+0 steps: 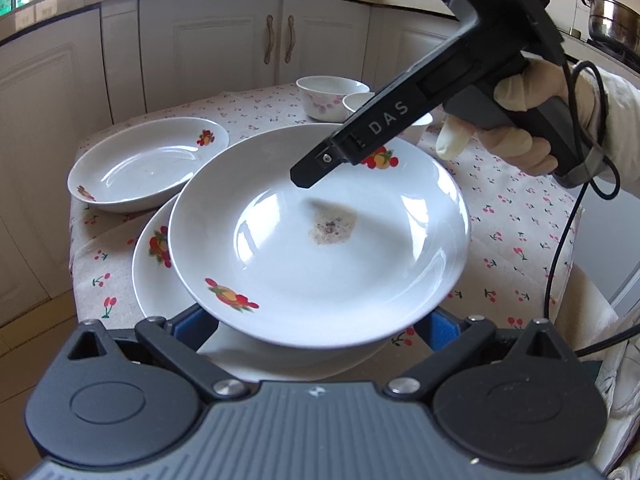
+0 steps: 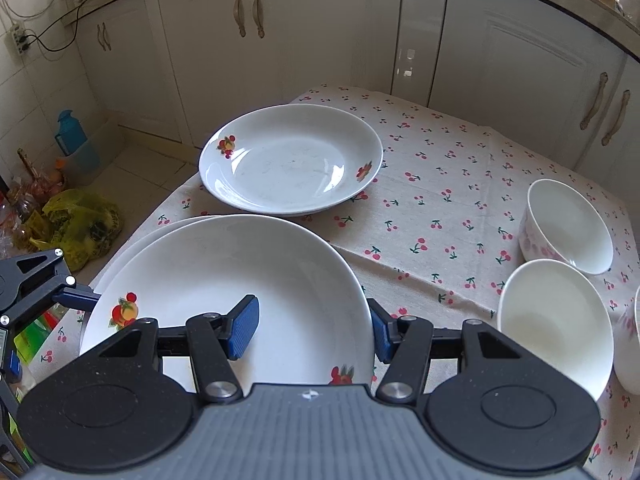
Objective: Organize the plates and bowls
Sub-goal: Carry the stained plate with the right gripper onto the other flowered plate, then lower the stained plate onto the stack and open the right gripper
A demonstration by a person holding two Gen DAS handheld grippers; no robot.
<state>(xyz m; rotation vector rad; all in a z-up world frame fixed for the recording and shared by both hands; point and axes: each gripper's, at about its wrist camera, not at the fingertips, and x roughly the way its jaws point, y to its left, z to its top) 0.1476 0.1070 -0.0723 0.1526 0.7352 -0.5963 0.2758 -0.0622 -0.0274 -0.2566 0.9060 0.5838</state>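
Observation:
A large white fruit-print plate (image 1: 320,264) (image 2: 240,280) with a stain (image 1: 332,226) lies offset on a second plate (image 1: 154,264) (image 2: 132,246) on the cherry-print tablecloth (image 2: 432,200). My right gripper (image 2: 312,328) (image 1: 376,128) is open and straddles the top plate's rim, one blue pad (image 2: 244,326) inside and the other outside. The inner fingertip (image 1: 304,176) hovers over the plate. My left gripper (image 1: 318,322) stands wide, its tips hidden under the near rim. A third plate (image 2: 292,160) (image 1: 148,164) sits apart. White bowls (image 2: 568,224) (image 2: 556,332) (image 1: 332,96) stand to the right.
The small table ends close behind the plates, with white cabinets (image 2: 248,40) beyond. A yellow bag (image 2: 80,220) and a blue bottle (image 2: 70,132) are on the floor at left. A steel pot (image 1: 612,20) sits on the counter. A gloved hand (image 1: 520,136) holds the right gripper.

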